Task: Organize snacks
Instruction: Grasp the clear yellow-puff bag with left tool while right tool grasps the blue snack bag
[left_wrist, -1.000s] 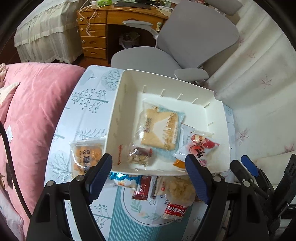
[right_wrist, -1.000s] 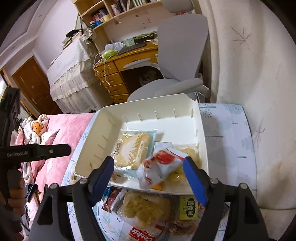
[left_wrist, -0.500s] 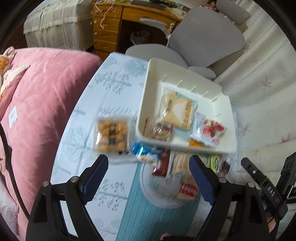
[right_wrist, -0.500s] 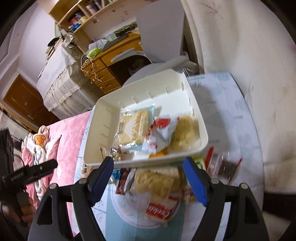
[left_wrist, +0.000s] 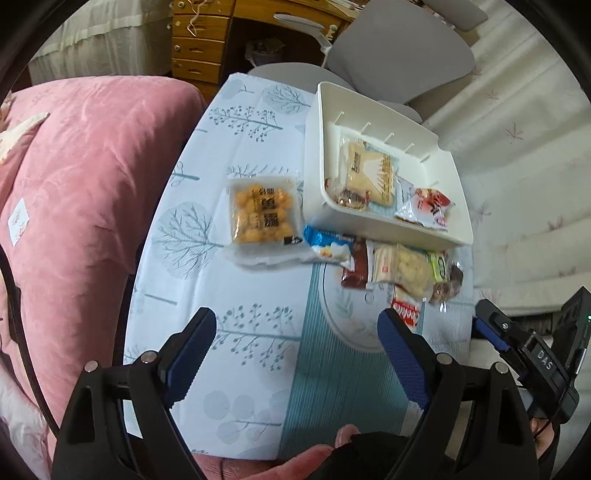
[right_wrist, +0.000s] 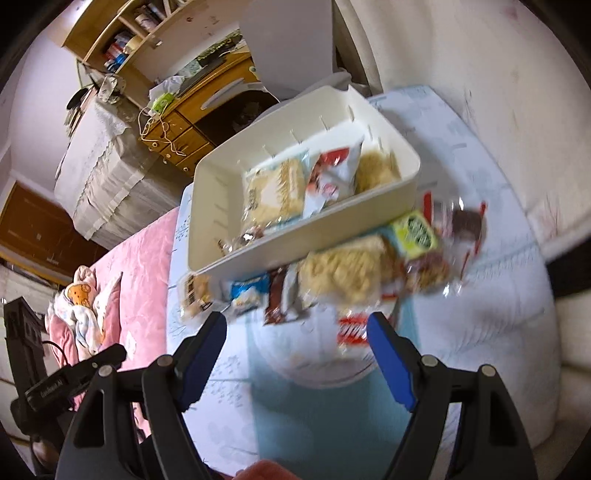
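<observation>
scene: a white bin (left_wrist: 384, 225) sits at the far right corner of the desk (left_wrist: 236, 332), part filled with snack packets.
just changed: both grippers have pulled back from the bin toward the desk's near edge; a second ago they hung right over its near wall, now bare cloth lies under them.
left gripper (left_wrist: 295, 343): jaws wide apart, a little wider than a second ago, nothing between them.
right gripper (right_wrist: 295, 347): jaws wide apart and empty, the view rolled and blurred from the move.
in the bin: a large cracker pack (left_wrist: 371, 171), a red-and-white bag (left_wrist: 424, 206) and a small wrapped sweet (left_wrist: 349, 195).
left outside: a clear pack of golden puffs (left_wrist: 262, 214) just beside the bin's left wall; a row of packets along the bin's near wall, among them a blue packet (left_wrist: 327, 245), a brown bar (left_wrist: 356, 269), a pale biscuit pack (left_wrist: 402, 269) and a green sachet (right_wrist: 413, 232).
meaning for the task: judged as between picks, with roughly half the snacks not yet in the bin.
</observation>
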